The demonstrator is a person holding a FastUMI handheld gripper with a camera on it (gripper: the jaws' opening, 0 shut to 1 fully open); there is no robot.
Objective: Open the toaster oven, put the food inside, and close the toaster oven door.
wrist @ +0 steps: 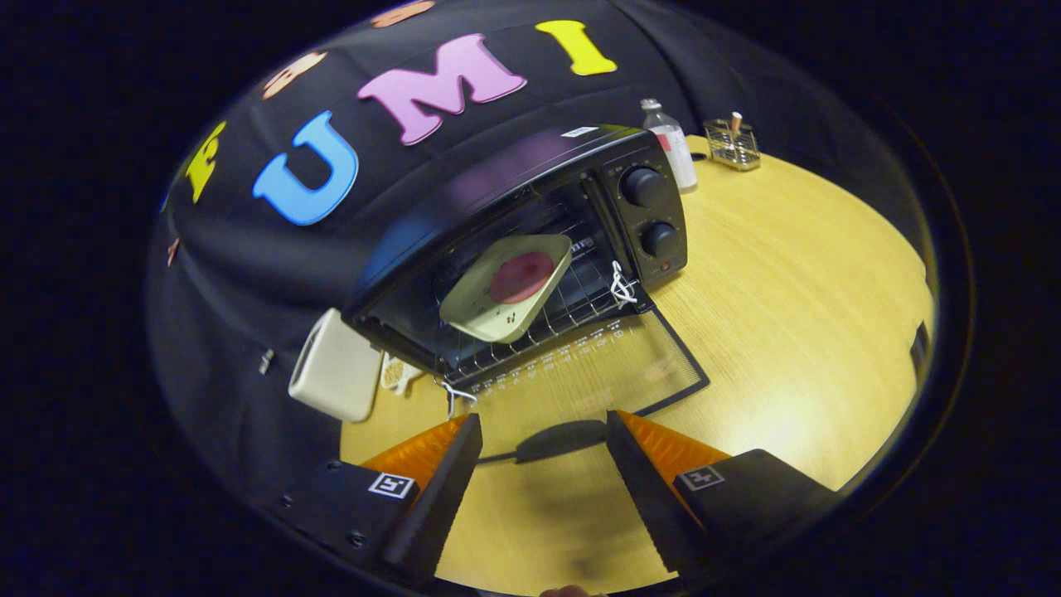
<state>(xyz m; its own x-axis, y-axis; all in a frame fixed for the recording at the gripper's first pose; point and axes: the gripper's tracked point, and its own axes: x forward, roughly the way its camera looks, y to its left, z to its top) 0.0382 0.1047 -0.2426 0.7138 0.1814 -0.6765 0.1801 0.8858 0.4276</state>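
Observation:
The black toaster oven (514,215) stands on the wooden table with its glass door (597,373) swung down flat. Inside, on the wire rack (572,311), rests a pale square plate (506,290) carrying a round red slice of food (520,277). The door's dark handle (562,439) lies at the door's near edge, between and just beyond my fingertips. My gripper (543,452) is open, with nothing between the fingers, hovering a little above the table in front of the door.
Two control knobs (651,211) sit on the oven's right side. A cream-coloured box (336,377) stands left of the oven. Beyond the oven are a clear bottle (673,153) and a small wire basket (733,145). Open wooden tabletop (796,315) stretches to the right.

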